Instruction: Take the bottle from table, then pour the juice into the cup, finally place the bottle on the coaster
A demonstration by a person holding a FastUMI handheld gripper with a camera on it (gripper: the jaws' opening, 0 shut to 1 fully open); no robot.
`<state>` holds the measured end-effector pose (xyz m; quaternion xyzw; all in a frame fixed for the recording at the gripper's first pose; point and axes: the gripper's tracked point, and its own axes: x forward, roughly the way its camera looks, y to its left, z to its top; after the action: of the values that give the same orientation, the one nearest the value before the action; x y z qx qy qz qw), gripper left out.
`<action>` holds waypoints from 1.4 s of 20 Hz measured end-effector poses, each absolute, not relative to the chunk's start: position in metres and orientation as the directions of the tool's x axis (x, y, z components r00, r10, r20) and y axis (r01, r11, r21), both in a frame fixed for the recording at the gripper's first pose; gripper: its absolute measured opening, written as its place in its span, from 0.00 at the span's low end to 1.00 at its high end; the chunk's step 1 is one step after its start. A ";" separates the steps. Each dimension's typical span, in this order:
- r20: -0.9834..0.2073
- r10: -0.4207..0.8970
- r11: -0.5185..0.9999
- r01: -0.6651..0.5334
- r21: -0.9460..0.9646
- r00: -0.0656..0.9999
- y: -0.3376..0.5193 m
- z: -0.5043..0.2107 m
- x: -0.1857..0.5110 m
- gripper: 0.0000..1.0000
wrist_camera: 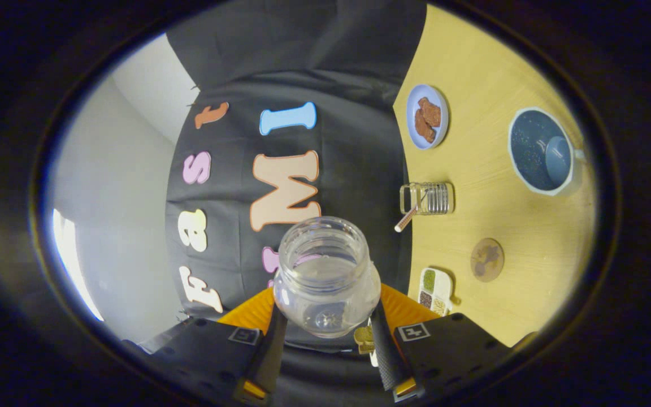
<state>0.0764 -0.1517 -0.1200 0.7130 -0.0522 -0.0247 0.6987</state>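
A clear, open-mouthed bottle [325, 277] sits between my fingers, and my gripper [328, 317] is shut on its lower body, both fingers pressing its sides. Its mouth points away from me toward the black cloth wall. The whole scene appears rolled on its side, with the wooden table [506, 215] standing to the right of the bottle. On the table, a ribbed glass cup [427, 198] with a straw stands nearest the bottle's mouth level, apart from it. A round brown coaster [487, 259] lies bare a little beyond the cup.
A pale plate with brown biscuits [427, 116] lies near the table's back edge. A dark blue bowl holding a small blue cup [541, 151] is farther across. A white divided dish of seeds [435, 290] lies close to the coaster.
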 end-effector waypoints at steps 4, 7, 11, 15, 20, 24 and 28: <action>0.062 -0.150 -0.081 -0.074 0.994 0.987 -0.164 -0.118 0.082 0.73; 0.073 -0.174 -0.113 -0.094 0.989 0.982 -0.170 -0.116 0.084 0.73; 0.088 -0.200 -0.153 -0.120 0.981 0.976 -0.176 -0.113 0.087 0.73; 0.089 -0.209 -0.167 -0.125 0.978 0.974 -0.178 -0.113 0.089 0.73; 0.088 -0.221 -0.188 -0.131 0.973 0.971 -0.183 -0.113 0.094 0.72; 0.089 -0.232 -0.209 -0.139 0.968 0.969 -0.185 -0.113 0.098 0.72; 0.092 -0.247 -0.230 -0.151 0.961 0.965 -0.188 -0.111 0.101 0.72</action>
<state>0.1013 -0.1878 -0.1114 0.7831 -0.1271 -0.0397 0.6074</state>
